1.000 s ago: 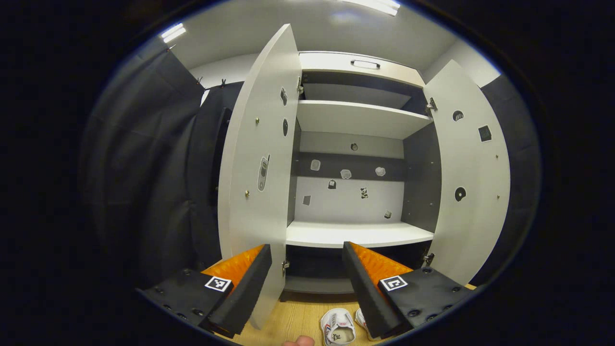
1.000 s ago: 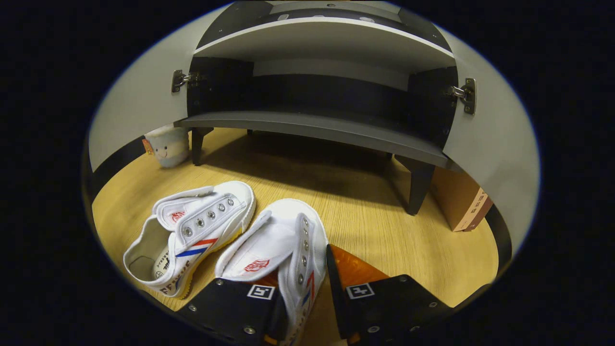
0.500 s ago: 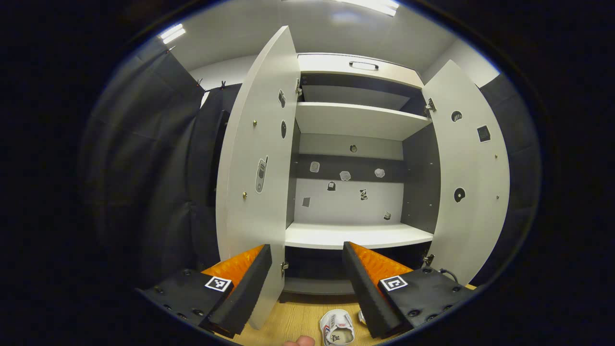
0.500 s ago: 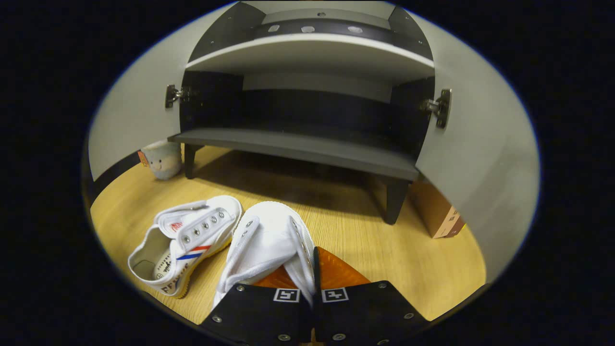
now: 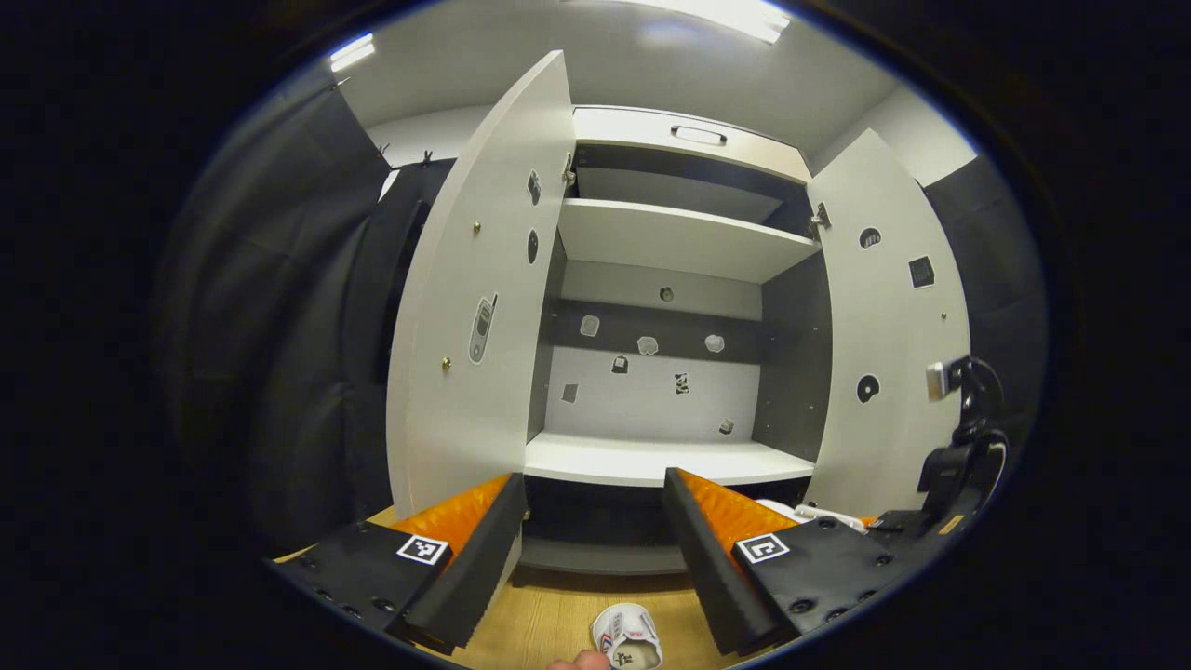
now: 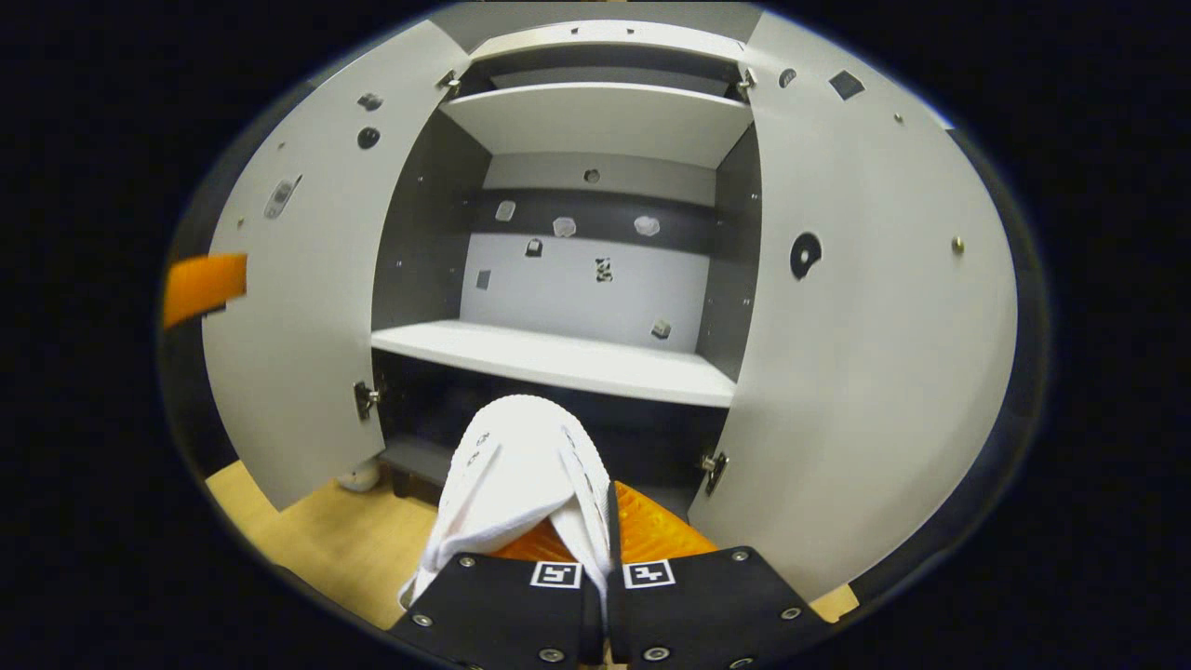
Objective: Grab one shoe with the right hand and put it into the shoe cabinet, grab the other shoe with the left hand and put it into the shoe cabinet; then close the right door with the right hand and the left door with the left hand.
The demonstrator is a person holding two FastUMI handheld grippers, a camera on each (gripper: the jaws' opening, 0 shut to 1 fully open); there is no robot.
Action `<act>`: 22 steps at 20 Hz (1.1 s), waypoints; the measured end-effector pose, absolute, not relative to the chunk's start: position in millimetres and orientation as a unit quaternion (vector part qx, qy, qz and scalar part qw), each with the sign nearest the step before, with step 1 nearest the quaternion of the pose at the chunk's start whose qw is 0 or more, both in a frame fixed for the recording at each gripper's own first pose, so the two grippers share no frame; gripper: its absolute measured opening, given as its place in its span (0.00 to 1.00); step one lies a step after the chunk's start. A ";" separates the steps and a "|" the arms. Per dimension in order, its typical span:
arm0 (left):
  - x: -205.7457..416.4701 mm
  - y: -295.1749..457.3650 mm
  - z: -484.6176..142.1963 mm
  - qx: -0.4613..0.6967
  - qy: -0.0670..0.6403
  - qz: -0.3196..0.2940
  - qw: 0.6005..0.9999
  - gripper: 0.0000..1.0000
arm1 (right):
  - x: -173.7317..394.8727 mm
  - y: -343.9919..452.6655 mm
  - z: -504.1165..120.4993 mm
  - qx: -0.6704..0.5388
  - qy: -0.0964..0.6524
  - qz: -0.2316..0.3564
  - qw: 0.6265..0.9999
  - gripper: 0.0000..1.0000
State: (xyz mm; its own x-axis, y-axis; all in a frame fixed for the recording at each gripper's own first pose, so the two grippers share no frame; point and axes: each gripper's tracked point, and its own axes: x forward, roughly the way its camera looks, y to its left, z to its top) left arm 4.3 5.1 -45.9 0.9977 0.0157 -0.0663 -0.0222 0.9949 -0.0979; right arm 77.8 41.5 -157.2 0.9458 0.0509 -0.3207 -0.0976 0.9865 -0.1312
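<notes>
- A white shoe (image 6: 521,475) is clamped in the right gripper (image 6: 603,558), toe pointed toward the shoe cabinet (image 6: 558,358).
- The left gripper (image 5: 595,540) is held wide apart, nothing gripped.

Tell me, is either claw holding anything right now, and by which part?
The right claw pinches a white shoe by its side wall near the opening, toe pointing at the cabinet. The left claw is open and empty.

Two white shoes: one (image 6: 521,475) in the near foreground, one (image 5: 628,636) on the floor. One shoe cabinet (image 5: 670,242) with two doors, left (image 5: 465,307) and right (image 5: 889,326). Two grippers (image 5: 595,549), (image 6: 600,558).
</notes>
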 end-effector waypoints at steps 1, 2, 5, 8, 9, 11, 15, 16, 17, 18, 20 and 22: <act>3.0 5.2 -45.1 -0.048 0.030 0.007 0.998 0.96 | 78.5 40.1 -136.7 -0.066 0.150 0.035 0.986 0.02; 2.6 6.3 -44.3 -0.045 0.028 0.006 0.999 0.96 | 88.6 42.0 -119.2 -0.061 0.138 0.032 0.988 0.02; -2.0 6.6 -44.7 -0.038 0.028 0.001 0.999 0.96 | 130.7 42.6 -75.5 -0.061 0.117 0.019 0.991 0.02; -8.1 8.0 -44.4 -0.035 0.026 0.003 0.999 0.96 | 204.3 44.9 -67.8 -0.061 0.127 0.003 0.990 0.02; -10.5 9.1 -44.1 -0.034 0.025 0.005 0.999 0.96 | 223.3 45.3 -70.4 -0.059 0.137 -0.003 0.989 0.02; -15.5 11.9 -44.2 -0.037 0.023 0.011 0.999 0.96 | 262.3 43.4 -78.5 -0.065 0.153 -0.016 0.986 0.02; -20.9 23.3 -47.1 -0.042 0.027 0.024 0.998 0.96 | 330.6 33.5 -108.2 -0.090 0.191 -0.057 0.976 0.02; -21.9 26.5 -48.2 -0.043 0.028 0.027 0.998 0.96 | 343.1 29.7 -117.9 -0.090 0.202 -0.068 0.973 0.02; -22.5 30.1 -49.3 -0.042 0.030 0.032 0.998 0.96 | 352.1 25.9 -126.2 -0.091 0.214 -0.076 0.970 0.02; -23.1 34.5 -50.1 -0.041 0.031 0.036 0.998 0.96 | 359.3 21.3 -133.1 -0.092 0.224 -0.084 0.966 0.02; -22.3 40.6 -52.5 -0.043 0.032 0.042 0.998 0.96 | 370.5 14.1 -142.6 -0.092 0.236 -0.098 0.962 0.02; -21.8 44.6 -56.9 -0.045 0.038 0.046 0.997 0.96 | 378.4 6.6 -150.5 -0.101 0.246 -0.110 0.958 0.02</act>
